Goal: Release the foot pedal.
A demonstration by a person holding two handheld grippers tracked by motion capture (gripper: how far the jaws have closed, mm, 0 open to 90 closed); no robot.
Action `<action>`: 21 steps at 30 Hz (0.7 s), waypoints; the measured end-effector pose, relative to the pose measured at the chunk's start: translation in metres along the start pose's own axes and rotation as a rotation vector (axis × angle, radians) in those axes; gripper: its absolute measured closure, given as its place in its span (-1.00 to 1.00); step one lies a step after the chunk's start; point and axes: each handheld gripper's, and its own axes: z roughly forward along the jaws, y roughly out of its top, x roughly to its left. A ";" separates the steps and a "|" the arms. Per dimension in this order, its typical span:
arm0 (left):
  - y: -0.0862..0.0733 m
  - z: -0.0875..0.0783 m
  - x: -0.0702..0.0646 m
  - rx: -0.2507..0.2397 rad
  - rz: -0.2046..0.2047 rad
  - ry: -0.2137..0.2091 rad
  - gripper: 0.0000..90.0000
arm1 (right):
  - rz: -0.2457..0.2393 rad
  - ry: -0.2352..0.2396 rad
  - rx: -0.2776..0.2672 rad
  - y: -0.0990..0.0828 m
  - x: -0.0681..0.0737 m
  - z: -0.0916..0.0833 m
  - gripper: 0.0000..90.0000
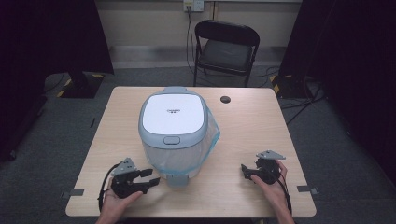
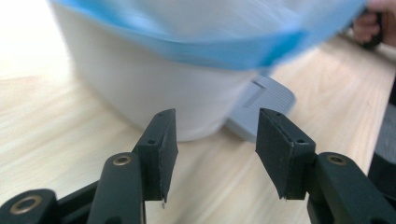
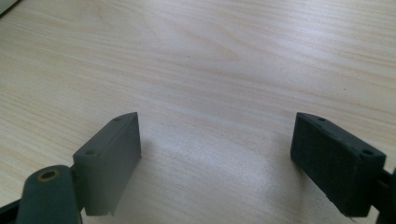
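The bin [image 1: 173,133] stands on the table [image 1: 243,126], midway between its left and right edges, its pedal [image 1: 177,179] toward the near edge. The left gripper [image 1: 152,178] lies just left of the pedal, the right gripper [image 1: 244,171] near the near-right corner. A chair [image 1: 226,49] stands behind the far edge.

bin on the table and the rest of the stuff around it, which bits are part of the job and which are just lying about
In the job:
pedal bin
blue-edged bin bag
foot pedal
left gripper, open
right gripper, open

Lying about:
folding chair
black cap in the table
wall socket
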 end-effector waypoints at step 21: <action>-0.014 -0.010 0.083 0.099 -0.171 0.417 -0.27 | 0.000 0.000 0.000 0.000 0.000 0.000 -0.66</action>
